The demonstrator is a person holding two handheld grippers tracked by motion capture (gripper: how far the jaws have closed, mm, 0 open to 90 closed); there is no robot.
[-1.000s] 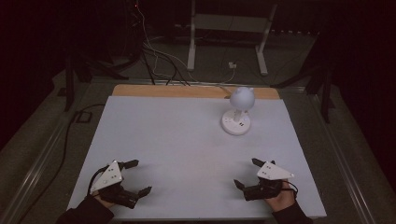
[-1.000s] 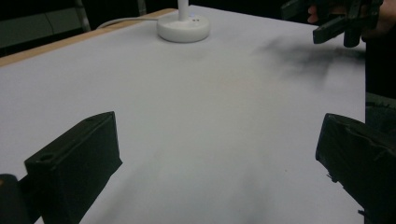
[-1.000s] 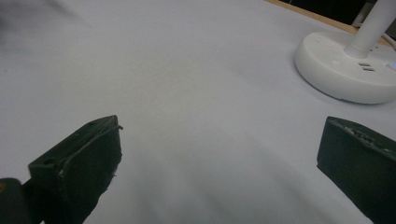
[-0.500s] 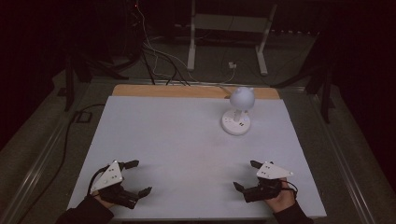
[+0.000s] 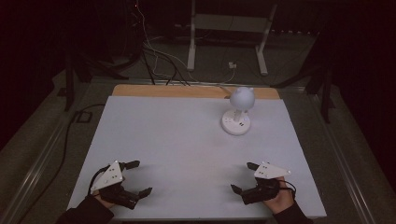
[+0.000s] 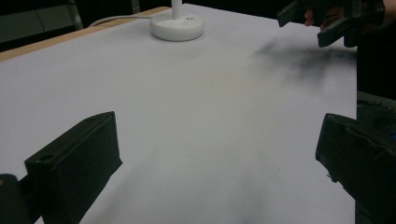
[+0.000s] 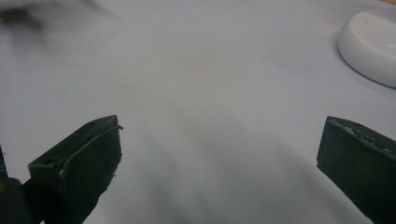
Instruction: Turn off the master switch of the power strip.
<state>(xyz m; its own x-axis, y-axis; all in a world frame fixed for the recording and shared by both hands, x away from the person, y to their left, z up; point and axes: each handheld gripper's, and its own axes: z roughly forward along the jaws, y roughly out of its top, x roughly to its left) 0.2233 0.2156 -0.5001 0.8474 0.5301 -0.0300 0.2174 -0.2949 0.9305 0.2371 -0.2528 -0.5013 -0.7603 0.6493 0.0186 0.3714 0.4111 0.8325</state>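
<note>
A small white lamp with a round head (image 5: 242,97) stands on its round base (image 5: 236,123) at the back right of the white table top (image 5: 177,140). My left gripper (image 5: 141,177) rests near the front left edge, open, nothing between its fingers. My right gripper (image 5: 242,177) sits near the front right edge, also open and empty. The left gripper view has wide-apart jaws around my left gripper's midpoint (image 6: 217,154), the lamp base (image 6: 177,25) far ahead and the right gripper (image 6: 327,21) at top right. In the right gripper view my right gripper (image 7: 219,154) is open, with the lamp base (image 7: 371,44) at upper right.
A wooden strip (image 5: 163,91) runs along the table's back edge. Behind it, cables (image 5: 159,56) lie on the floor beside a metal stand's legs (image 5: 191,46). A white cord (image 5: 224,86) leads from the lamp off the back edge.
My right gripper has drifted slightly to the left. The left gripper and the lamp have not moved.
</note>
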